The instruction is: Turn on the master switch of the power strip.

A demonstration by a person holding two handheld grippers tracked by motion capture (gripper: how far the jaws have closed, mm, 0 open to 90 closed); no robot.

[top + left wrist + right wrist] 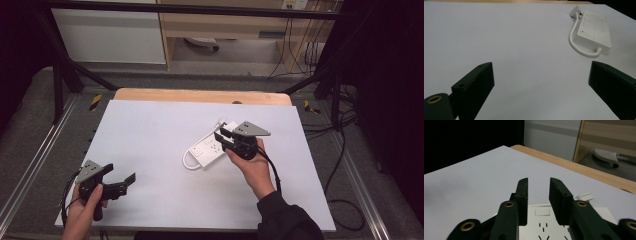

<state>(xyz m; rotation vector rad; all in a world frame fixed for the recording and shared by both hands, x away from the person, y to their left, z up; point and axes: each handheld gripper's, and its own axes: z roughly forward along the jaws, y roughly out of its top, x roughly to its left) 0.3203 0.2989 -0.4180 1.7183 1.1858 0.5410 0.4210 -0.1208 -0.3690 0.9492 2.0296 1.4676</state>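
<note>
Two grippers are in my hands, and nearest me on the left the left gripper [121, 183] rests low over the near left corner of the white matte table cover [150, 130], its black jaws spread wide with nothing between them. I judge I am keeping it parked there, out of the way, while the other hand works.

Farther in and to the right, the right gripper [223, 136] hangs just over the white plastic power strip [210, 147], which lies flat near the middle of the cover, slightly right. Its jaws stand narrowed to a slim gap, parallel, empty, and clear of the strip's face. I reckon I am holding them narrow so the tips can reach a small part, perhaps the square rocker switch [542, 212] just below them.

That strip is a smooth, hard, rectangular slab with rounded edges and rows of slotted sockets. Its short white rubbery cord [577, 41] loops along one side to the flat plug [576, 11] at the far end.

Beyond the cover's far edge runs a pale wooden tabletop [200, 95] strip.
</note>
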